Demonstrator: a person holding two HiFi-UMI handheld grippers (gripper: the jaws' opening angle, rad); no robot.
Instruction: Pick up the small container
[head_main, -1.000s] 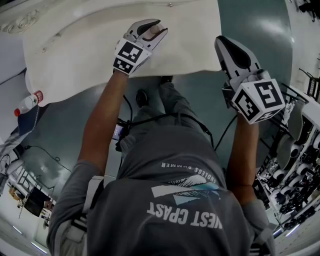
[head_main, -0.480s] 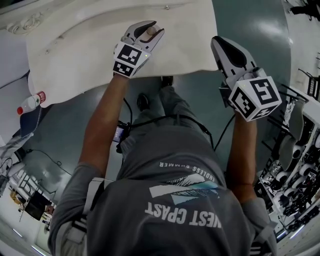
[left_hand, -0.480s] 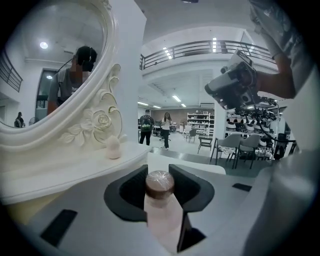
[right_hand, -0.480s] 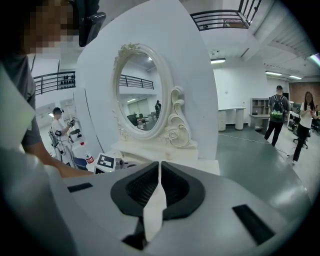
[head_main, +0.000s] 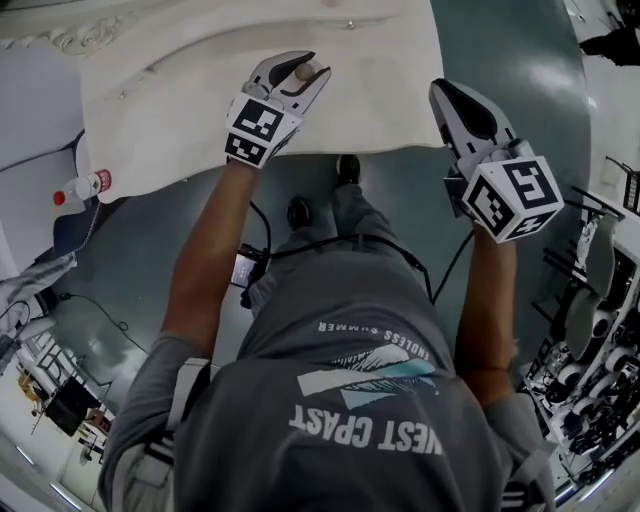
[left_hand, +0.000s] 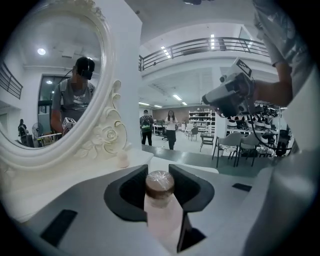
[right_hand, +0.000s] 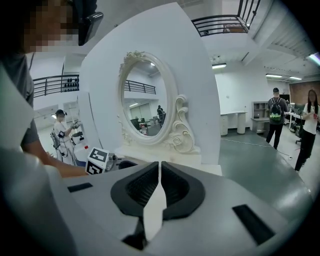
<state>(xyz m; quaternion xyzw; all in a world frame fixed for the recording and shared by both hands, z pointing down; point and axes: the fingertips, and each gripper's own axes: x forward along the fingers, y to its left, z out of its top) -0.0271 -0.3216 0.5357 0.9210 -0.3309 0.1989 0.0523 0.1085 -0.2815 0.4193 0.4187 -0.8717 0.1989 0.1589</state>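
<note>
Already the small container (left_hand: 160, 205) stands roughly upright between the jaws of the left gripper (head_main: 310, 64), which clamp its body, cap showing above them, over the white table (head_main: 160, 110). Well to its right, the right gripper (right_hand: 159, 185) is closed on nothing.

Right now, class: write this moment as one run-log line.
left gripper: shut on small container, above white table | right gripper: shut, empty
</note>
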